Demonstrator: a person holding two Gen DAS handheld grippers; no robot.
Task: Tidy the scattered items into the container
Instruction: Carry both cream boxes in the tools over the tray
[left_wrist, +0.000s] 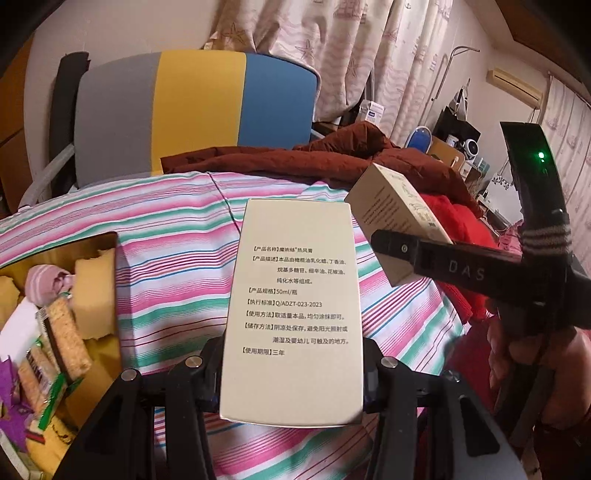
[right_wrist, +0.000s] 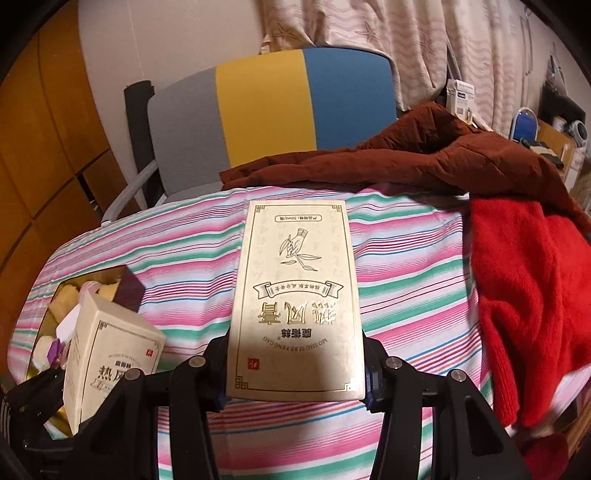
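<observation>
My left gripper is shut on a cream box with black printed text, held above the striped bedsheet. My right gripper is shut on a second cream box with gold print. The right gripper and its box also show at the right of the left wrist view. The left gripper's box shows at the lower left of the right wrist view. The container, an open box with snack packets and yellow foam, sits at the left; it also shows in the right wrist view.
A brown jacket and a red sweater lie on the bed's right side. A grey, yellow and blue chair stands behind the bed. Curtains and cluttered shelves are at the back right.
</observation>
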